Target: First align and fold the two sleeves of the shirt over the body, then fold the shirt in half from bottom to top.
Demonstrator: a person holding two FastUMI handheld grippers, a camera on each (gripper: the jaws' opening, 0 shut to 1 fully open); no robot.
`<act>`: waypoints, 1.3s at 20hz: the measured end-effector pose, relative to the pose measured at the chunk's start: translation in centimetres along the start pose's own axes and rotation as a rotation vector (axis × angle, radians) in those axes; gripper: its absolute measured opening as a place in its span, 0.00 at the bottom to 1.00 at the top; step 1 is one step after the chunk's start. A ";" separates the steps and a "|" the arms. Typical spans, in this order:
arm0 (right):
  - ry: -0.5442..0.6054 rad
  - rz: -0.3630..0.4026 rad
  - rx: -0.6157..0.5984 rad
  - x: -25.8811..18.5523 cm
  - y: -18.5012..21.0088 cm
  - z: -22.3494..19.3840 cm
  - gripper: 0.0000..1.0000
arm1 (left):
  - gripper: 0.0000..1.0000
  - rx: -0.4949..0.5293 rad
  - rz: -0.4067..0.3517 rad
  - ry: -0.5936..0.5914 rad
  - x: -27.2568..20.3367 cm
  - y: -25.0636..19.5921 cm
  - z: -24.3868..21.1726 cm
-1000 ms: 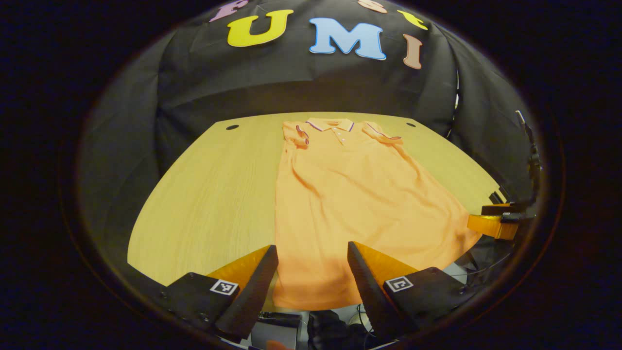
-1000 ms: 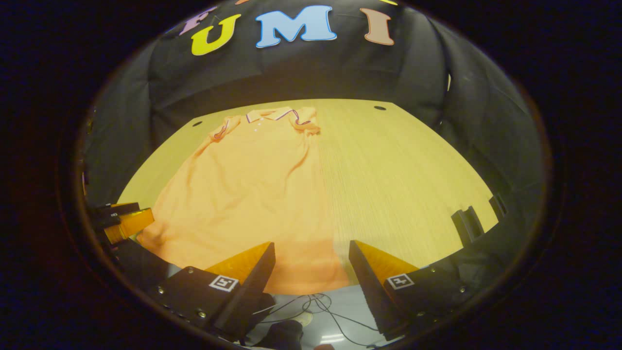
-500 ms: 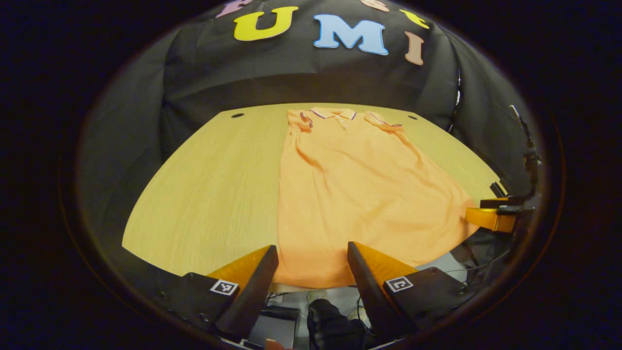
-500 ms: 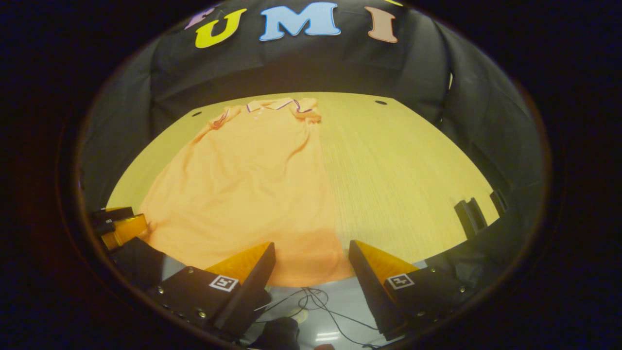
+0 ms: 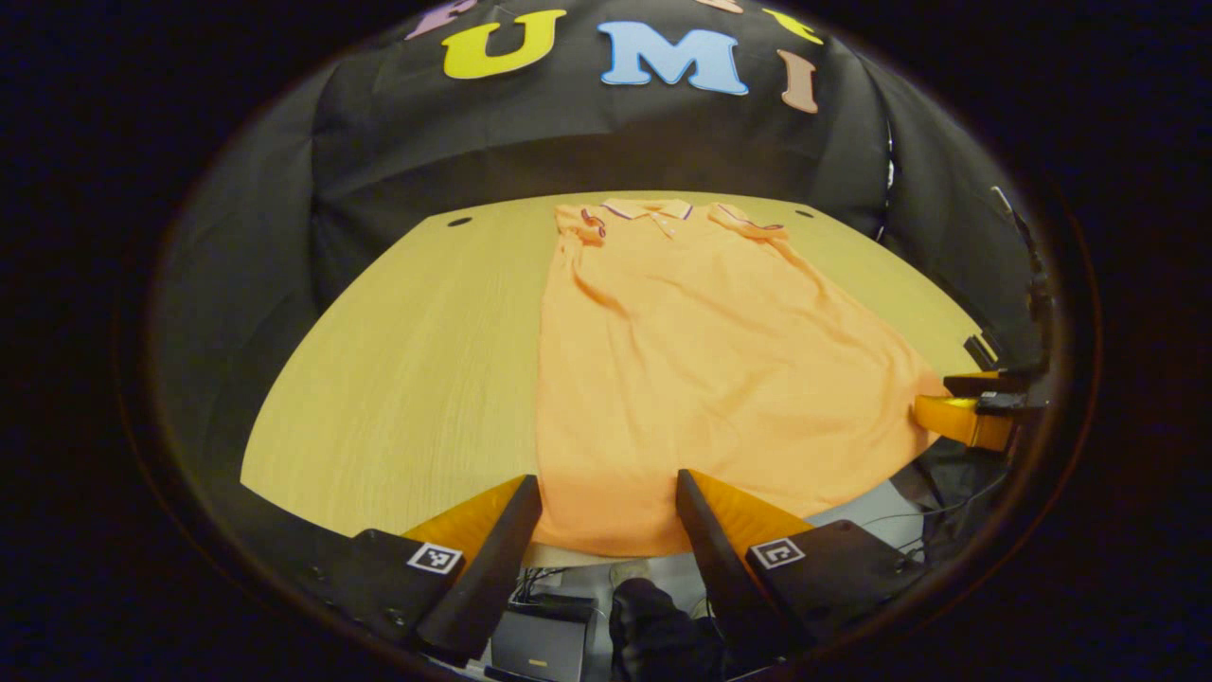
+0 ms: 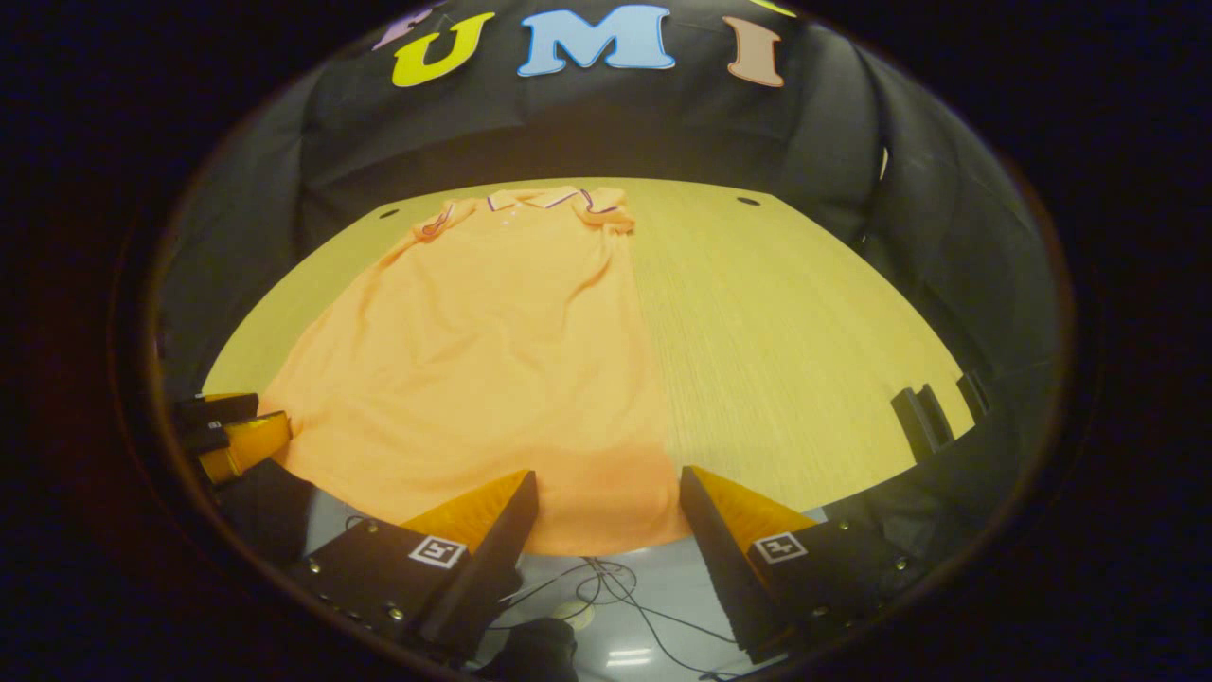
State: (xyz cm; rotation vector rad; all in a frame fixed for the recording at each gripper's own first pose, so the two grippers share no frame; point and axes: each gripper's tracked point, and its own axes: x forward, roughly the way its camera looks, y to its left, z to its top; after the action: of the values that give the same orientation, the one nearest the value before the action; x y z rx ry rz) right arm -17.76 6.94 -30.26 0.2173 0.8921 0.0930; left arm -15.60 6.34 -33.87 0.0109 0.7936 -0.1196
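An orange polo shirt [image 5: 701,360] lies flat on the wooden table [image 5: 407,360], with its collar [image 5: 649,208] at the far end. Its short sleeves [image 5: 582,223] are tucked in against the shoulders. The bottom hem [image 5: 606,535] hangs a little over the table's near edge. My left gripper [image 5: 606,483] is open at the hem's left part, with cloth showing between its fingers. My right gripper [image 6: 608,478] is open at the hem's right corner [image 6: 663,530] of the same shirt [image 6: 492,360]. Each gripper also appears in the other's view: the right gripper [image 5: 966,417] and the left gripper [image 6: 232,436].
Two black clamps [image 6: 923,417] stick up at the table's right edge. Small round holes [image 5: 459,222] mark the far corners of the table. Cables [image 6: 615,597] lie on the pale floor below the near edge, beside dark gear [image 5: 540,649].
Both grippers have drawn back slightly from the table, so the hem sits higher between the fingers. The shirt looks smoother, with fewer wrinkles. Both grippers stay open.
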 end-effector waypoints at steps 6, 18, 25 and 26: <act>-0.004 0.037 0.018 0.4 0.9 0.2 0.47 | 0.34 0.003 -0.006 -0.010 0.8 -0.9 0.5; -0.070 0.183 0.108 -2.6 1.6 5.6 0.02 | 0.06 -0.072 0.047 -0.045 -0.5 -0.8 4.5; -0.160 0.169 0.121 -3.1 2.3 12.6 0.06 | 0.06 -0.086 0.019 -0.160 -0.7 0.5 13.2; -0.167 0.163 0.124 -2.9 2.2 13.6 0.02 | 0.06 -0.081 0.013 -0.168 -0.4 0.7 14.3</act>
State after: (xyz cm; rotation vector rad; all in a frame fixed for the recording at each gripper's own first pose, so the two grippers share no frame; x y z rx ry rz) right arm -8.91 6.59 -19.32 0.4081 0.7139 0.1685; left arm -5.63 6.30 -23.54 -0.0700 0.6301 -0.0746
